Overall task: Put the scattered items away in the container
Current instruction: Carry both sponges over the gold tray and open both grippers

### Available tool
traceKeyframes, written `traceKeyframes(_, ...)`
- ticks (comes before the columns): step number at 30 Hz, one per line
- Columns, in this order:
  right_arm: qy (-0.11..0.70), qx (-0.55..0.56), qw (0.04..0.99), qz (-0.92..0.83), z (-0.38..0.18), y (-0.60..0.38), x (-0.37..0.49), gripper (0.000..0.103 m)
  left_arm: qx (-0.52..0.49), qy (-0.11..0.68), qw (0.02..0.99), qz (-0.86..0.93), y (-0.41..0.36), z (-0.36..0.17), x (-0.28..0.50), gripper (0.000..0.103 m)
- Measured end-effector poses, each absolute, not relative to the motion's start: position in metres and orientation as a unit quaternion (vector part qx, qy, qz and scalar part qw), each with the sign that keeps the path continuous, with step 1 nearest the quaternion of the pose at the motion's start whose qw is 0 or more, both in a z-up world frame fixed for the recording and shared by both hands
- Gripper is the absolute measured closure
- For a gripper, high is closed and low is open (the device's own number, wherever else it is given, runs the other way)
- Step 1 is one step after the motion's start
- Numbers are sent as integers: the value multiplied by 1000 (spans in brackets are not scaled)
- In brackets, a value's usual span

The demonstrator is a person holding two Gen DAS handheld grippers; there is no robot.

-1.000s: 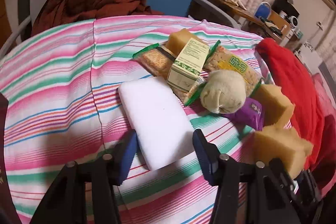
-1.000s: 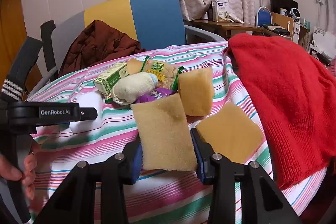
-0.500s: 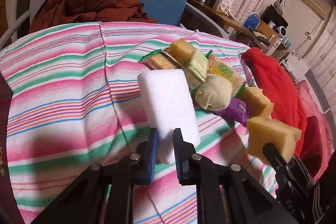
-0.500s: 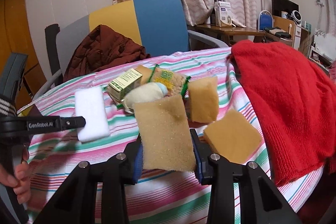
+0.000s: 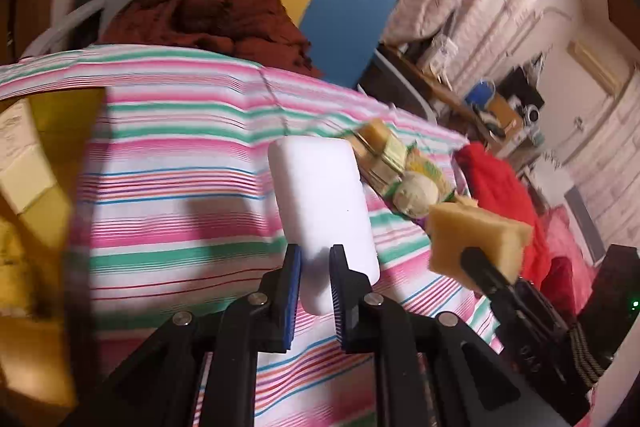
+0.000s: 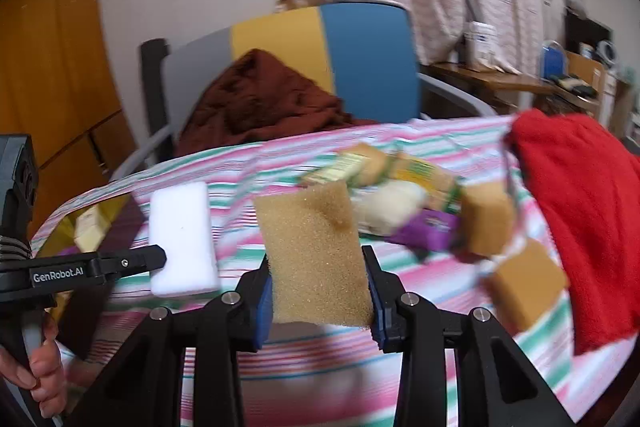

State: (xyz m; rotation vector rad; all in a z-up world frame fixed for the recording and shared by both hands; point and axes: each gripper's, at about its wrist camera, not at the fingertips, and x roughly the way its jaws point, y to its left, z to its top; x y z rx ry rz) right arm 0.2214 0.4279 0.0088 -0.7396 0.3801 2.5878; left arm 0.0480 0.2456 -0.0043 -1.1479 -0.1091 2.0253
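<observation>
Two grippers, each loaded, both clear of the striped cloth (image 5: 168, 187).

Left gripper (image 5: 314, 291): blue pads pinched on the near end of a white sponge (image 5: 320, 203). Its jaws closed within the last second, and the sponge now stands between them. Long axis runs forward from the fingers, tilted up. Seen from the right wrist, the same sponge hangs off the cloth.

Right gripper (image 6: 318, 291): clamped on the lower sides of a tan sponge (image 6: 314, 255), which stands upright, long axis up and away.

Container (image 5: 36, 211): yellow, at the cloth's left edge, blurred; pale blocks already inside. It lies left of the left gripper, which is the nearer; the right gripper is farther off, past the white sponge.

Remaining on the cloth, toward its far right edge: a loose heap (image 6: 404, 195) of packets, a pale ball and two more tan sponges, beside a red knit (image 6: 580, 219).

Judgement: delivery leg under way; the left load likely goes in first.
</observation>
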Motion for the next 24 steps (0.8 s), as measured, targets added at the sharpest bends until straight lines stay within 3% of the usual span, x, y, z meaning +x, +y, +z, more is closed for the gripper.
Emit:
traceKeyframes(11, 97, -275, 71, 954, 27, 321, 144, 65, -407, -114, 318, 849, 111, 26, 18, 90)
traceKeyframes(24, 35, -313, -15, 949, 23, 211, 52, 64, -417, -157, 219, 868, -11, 11, -51, 89)
